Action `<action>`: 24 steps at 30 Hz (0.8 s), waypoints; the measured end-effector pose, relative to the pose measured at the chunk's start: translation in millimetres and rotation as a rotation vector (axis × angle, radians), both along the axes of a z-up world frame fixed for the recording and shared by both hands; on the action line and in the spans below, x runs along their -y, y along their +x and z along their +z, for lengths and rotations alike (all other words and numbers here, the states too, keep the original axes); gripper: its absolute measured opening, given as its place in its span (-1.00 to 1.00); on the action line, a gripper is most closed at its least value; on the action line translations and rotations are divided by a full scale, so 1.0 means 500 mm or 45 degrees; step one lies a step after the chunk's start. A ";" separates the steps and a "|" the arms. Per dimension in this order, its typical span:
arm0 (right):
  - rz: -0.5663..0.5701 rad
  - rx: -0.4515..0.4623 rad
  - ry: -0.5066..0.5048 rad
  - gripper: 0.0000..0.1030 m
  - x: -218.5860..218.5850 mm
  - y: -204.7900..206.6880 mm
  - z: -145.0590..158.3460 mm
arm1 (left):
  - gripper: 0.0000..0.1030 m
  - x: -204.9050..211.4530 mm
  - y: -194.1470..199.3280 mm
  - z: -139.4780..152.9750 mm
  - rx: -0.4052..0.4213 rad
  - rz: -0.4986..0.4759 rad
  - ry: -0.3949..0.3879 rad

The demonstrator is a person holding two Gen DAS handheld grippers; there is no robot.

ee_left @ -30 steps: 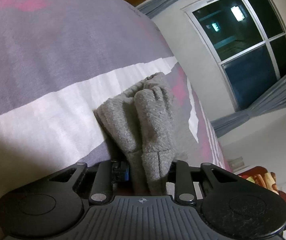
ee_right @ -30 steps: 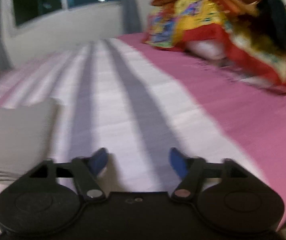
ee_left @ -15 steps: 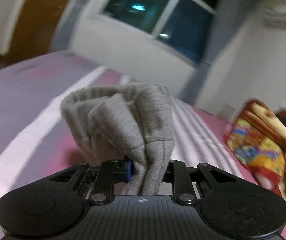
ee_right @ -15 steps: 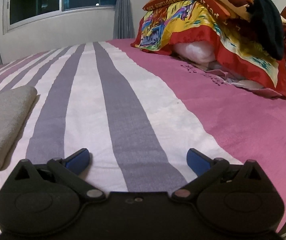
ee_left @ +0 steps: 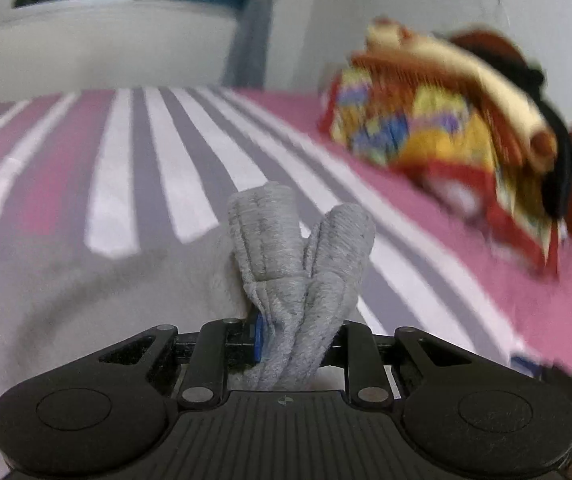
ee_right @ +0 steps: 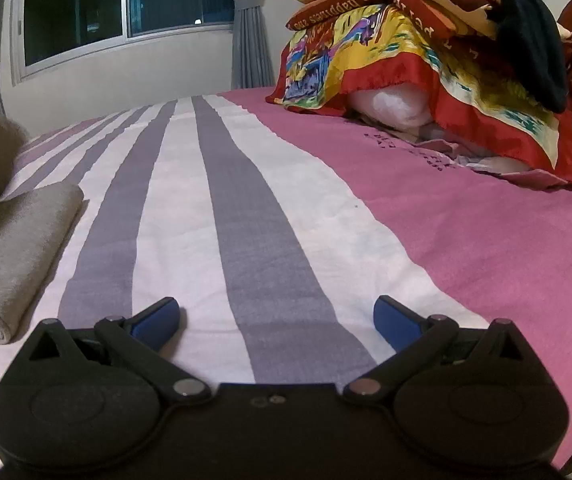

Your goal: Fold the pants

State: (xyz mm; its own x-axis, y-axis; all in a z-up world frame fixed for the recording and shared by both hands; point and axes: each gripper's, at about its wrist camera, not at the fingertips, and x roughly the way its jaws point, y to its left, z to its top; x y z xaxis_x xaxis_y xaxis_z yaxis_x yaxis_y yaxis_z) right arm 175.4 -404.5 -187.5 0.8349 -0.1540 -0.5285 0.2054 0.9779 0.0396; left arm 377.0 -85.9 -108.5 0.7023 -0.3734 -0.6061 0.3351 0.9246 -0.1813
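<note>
left gripper (ee_left: 292, 344) clamped tight on a bunched, ribbed end of the grey pants (ee_left: 302, 264), lifted above the striped bedsheet (ee_left: 133, 168) — rest of the garment trailing pale and blurred at lower left. right gripper (ee_right: 275, 318) low over the sheet, blue pads (ee_right: 157, 318) spread wide and empty; folded part of the pants lying just left of it, colourful bedding pile (ee_right: 426, 60) at far right.

Left gripper (ee_left: 292, 346): matte black plastic body, ribbed centre plate with small round crosshair mark, two round discs at sides, silver pivot screws, blue pad (ee_left: 259, 340) on one finger. Right gripper (ee_right: 275, 318): same black body, smooth centre, angled black linkage arms, blue fingertips (ee_right: 157, 318).
</note>
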 end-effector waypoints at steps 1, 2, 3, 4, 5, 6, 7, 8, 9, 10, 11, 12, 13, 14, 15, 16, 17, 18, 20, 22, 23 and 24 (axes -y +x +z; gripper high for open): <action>0.000 0.007 -0.001 1.00 0.000 -0.001 -0.001 | -0.56 0.023 -0.006 -0.016 -0.020 -0.041 0.050; 0.000 0.013 -0.001 1.00 0.000 -0.002 -0.002 | -0.45 0.051 -0.008 -0.031 -0.050 -0.082 0.119; -0.001 0.018 0.000 1.00 0.000 -0.003 -0.003 | -0.39 0.071 -0.011 -0.049 -0.077 -0.111 0.188; 0.000 0.020 0.001 1.00 0.001 -0.003 -0.003 | -0.25 0.085 -0.018 -0.059 -0.069 -0.138 0.244; 0.001 0.021 0.002 1.00 0.001 -0.003 -0.003 | -0.01 0.095 -0.020 -0.059 -0.055 -0.154 0.263; 0.001 0.020 0.001 1.00 0.001 -0.003 -0.003 | 0.36 0.095 -0.025 -0.052 -0.060 -0.177 0.231; 0.004 0.020 0.001 1.00 0.001 -0.004 -0.003 | 0.45 0.092 -0.026 -0.041 -0.072 -0.190 0.163; 0.011 0.016 0.001 1.00 0.002 -0.005 -0.003 | 0.46 0.082 -0.032 -0.028 -0.083 -0.201 0.082; 0.018 0.011 -0.003 1.00 0.001 -0.005 -0.002 | 0.47 0.074 -0.039 -0.017 -0.080 -0.200 0.049; 0.031 -0.002 -0.010 1.00 0.001 -0.006 0.000 | 0.47 0.063 -0.049 -0.006 -0.063 -0.181 0.039; 0.046 -0.018 -0.017 1.00 0.001 -0.008 0.004 | 0.49 0.045 -0.065 0.005 -0.033 -0.151 0.037; 0.058 -0.039 -0.019 0.99 0.001 -0.010 0.011 | 0.52 0.019 -0.085 0.018 0.001 -0.107 0.037; 0.065 -0.058 0.001 0.99 0.002 -0.015 0.021 | 0.54 -0.011 -0.104 0.020 0.021 -0.060 0.036; 0.067 -0.054 0.060 0.99 0.007 -0.026 0.035 | 0.54 -0.046 -0.121 0.022 0.035 -0.005 0.032; 0.075 -0.038 0.107 0.88 0.011 -0.035 0.047 | 0.55 -0.088 -0.146 0.022 0.049 0.062 0.040; 0.079 -0.018 0.167 0.77 0.016 -0.047 0.061 | 0.55 -0.127 -0.167 0.018 0.065 0.120 0.061; 0.090 0.013 0.250 0.72 0.020 -0.061 0.075 | 0.55 -0.176 -0.202 0.009 0.080 0.186 0.094; 0.108 0.040 0.312 0.62 0.021 -0.070 0.086 | 0.54 -0.211 -0.226 -0.004 0.075 0.242 0.114; 0.158 0.077 0.387 0.48 0.008 -0.079 0.106 | 0.54 -0.281 -0.274 -0.030 0.040 0.320 0.093; 0.232 0.091 0.422 0.17 -0.023 -0.073 0.123 | 0.54 -0.328 -0.305 -0.058 -0.009 0.366 0.111; 0.283 0.089 0.447 0.10 -0.046 -0.064 0.129 | 0.54 -0.342 -0.316 -0.066 -0.015 0.371 0.125; 0.317 0.084 0.469 -0.03 -0.062 -0.052 0.134 | 0.54 -0.347 -0.323 -0.075 -0.015 0.374 0.140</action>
